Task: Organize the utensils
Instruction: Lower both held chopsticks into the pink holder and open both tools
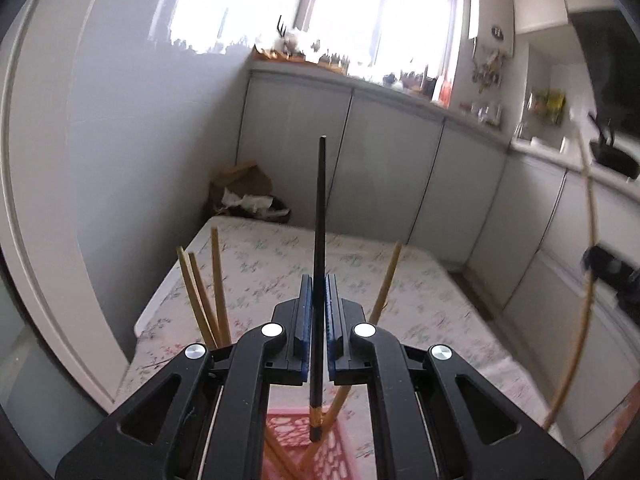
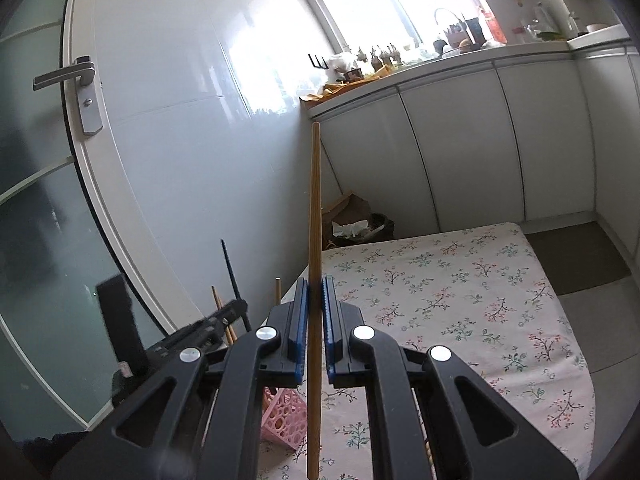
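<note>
My left gripper [image 1: 319, 280] is shut on a black chopstick [image 1: 320, 216] with an orange band, held upright; its lower end hangs over a pink perforated holder [image 1: 298, 434]. Several wooden chopsticks [image 1: 216, 284] stand in that holder. My right gripper [image 2: 315, 280] is shut on a wooden chopstick [image 2: 315, 200], also upright, right of the pink holder [image 2: 282, 414]. In the right wrist view the left gripper [image 2: 216, 320] shows at the lower left with its black chopstick [image 2: 231, 270]. In the left wrist view the right gripper's body [image 1: 612, 276] and its wooden chopstick [image 1: 588, 280] show at the right edge.
A table with a floral cloth [image 2: 460, 304] lies ahead. A trash bin with paper [image 1: 252, 200] stands in the corner beyond it. White cabinets [image 2: 460, 152] with a cluttered counter run along the back. A glass door with a handle [image 2: 68, 76] is on the left.
</note>
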The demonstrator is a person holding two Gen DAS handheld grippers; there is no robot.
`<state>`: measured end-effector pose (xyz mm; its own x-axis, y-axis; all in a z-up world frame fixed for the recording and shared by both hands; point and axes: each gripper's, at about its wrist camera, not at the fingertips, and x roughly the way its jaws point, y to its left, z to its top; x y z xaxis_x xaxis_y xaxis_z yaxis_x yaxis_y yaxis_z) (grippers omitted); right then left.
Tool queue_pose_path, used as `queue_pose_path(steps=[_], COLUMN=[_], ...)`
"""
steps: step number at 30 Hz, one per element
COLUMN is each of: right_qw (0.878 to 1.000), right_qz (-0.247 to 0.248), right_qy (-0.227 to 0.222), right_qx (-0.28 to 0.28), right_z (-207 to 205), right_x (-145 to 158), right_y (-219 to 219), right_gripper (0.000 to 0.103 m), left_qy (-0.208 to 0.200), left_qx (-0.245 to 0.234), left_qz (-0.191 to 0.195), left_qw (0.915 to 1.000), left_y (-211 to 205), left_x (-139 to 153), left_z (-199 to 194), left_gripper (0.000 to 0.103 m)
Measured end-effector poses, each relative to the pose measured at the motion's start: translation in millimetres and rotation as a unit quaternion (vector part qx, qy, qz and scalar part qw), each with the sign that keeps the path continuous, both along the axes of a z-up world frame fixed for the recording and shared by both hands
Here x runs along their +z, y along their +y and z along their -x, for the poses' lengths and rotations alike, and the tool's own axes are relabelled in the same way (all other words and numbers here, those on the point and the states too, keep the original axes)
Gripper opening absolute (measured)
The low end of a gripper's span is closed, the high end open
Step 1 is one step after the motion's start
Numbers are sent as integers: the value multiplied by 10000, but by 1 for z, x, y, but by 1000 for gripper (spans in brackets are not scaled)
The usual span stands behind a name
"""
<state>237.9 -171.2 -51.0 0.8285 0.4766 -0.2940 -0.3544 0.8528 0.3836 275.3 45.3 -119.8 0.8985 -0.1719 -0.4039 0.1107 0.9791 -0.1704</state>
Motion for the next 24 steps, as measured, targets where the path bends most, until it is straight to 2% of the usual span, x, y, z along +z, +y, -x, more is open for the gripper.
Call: queue_pose_path(steps=[5,7,8,9,10,12,14,16,20,24], right_qw=[10000,10000,10000,10000,10000,9999,9999,9997,9993,9989], right_qz=[-64,-57,-39,-29,-22,-21,-44,-139,-336,-440], right_qy=[46,49,46,48,59,91,130,178,129,-32], right_qx=[5,22,22,24,28,39,24,-20,-112,-136], right_z=[-2,-2,-2,-2,-2,-4,-7,-10,-16,-23], right_x=[-2,-2,-2,-3,-4,-6,-7,-9,-5,0], right_y=[-2,-1,1,2,4,8,11,16,33,59], right_gripper=[7,7,7,7,7,7,7,7,7,7], left_qy=[356,737,857,1024,1062,1076,1074,1079,1210,1367], left_qx=[19,-31,-26,19,75,182,234,278,301,382], left_qz=[-160,-188,-164,-98,-52,51,59,91,370,519], left_qw=[9992,9971,9962,9947,9943,9940,9939,9937,9915,9885], left_y=[-1,1,3,7,11,21,27,32,44,53], left_x=[-6,-7,-6,-2,1,16,31,43,53,48], left_z=[0,-1,-1,1,2,10,18,24,25,20], left_gripper=[6,9,14,28,34,40,54,60,64,65])
